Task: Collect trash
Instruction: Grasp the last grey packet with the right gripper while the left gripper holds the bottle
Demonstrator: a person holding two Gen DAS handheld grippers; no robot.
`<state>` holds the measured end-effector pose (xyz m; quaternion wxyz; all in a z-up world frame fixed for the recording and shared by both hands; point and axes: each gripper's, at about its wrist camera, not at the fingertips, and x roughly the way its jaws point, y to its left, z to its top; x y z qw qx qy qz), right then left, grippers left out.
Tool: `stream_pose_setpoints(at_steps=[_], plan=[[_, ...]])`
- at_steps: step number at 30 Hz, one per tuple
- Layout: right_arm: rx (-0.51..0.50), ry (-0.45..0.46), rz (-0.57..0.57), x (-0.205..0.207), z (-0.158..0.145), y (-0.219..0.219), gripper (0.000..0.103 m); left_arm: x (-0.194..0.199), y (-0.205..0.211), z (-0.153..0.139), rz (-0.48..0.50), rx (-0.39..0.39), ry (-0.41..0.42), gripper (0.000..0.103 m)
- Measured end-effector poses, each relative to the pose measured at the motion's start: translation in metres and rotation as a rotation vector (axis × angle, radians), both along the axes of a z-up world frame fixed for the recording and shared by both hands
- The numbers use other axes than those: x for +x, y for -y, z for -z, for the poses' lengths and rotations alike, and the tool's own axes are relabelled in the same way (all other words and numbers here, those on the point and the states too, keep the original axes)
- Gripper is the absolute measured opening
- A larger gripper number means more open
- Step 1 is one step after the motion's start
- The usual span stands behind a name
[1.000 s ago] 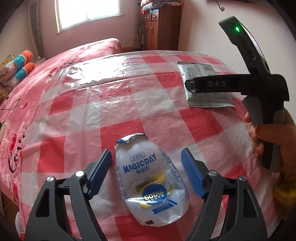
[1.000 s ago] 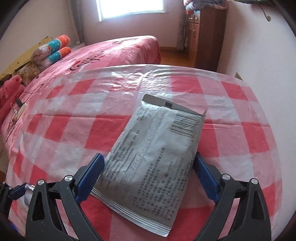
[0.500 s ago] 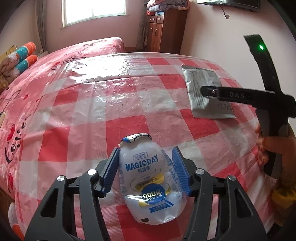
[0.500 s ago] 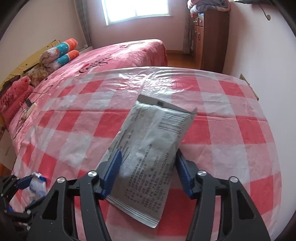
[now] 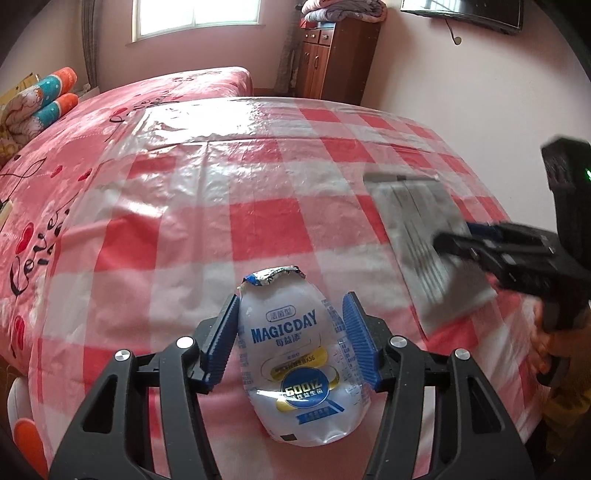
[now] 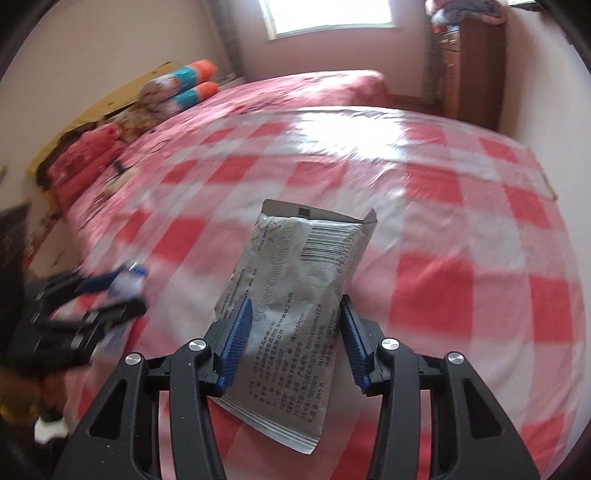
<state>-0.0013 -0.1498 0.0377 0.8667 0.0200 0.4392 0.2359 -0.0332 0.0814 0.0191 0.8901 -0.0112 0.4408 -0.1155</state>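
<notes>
Red-and-white checked tablecloth (image 5: 258, 206) now carries less: the silver packet (image 6: 295, 314), earlier flat at two o'clock, is lifted, the right gripper (image 6: 291, 343) closing onto it. The left gripper (image 5: 291, 347), previously wide, clenches the MAGICDAY pouch (image 5: 295, 362) at six o'clock.

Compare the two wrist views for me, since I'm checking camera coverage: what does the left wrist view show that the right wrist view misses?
Only the left wrist view shows the MAGICDAY printing on the white pouch in the left gripper, and the wall television. Only the right wrist view shows the barcode and small print on the grey sachet in the right gripper, plus the folded red bedding. Both show the checked cover, window, wooden cabinet, and each other's gripper, blurred.
</notes>
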Motion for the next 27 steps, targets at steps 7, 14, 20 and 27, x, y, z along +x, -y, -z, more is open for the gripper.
stream_pose_setpoints(at_steps=[7, 14, 20, 27], plan=[[0.003, -0.023, -0.064, -0.053, 0.000, 0.005, 0.051, -0.024, -0.003, 0.001, 0.018, -0.007, -0.019, 0.058], [-0.006, -0.004, 0.072, -0.071, -0.003, 0.005, 0.087, -0.047, -0.014, 0.000, 0.003, -0.018, -0.020, 0.058], [-0.011, -0.003, 0.091, -0.069, -0.003, -0.021, 0.093, -0.067, -0.026, 0.001, -0.010, -0.024, -0.029, 0.058], [-0.178, 0.004, 0.117, -0.064, 0.009, -0.050, 0.094, -0.086, -0.041, 0.002, -0.028, -0.035, -0.032, 0.058]])
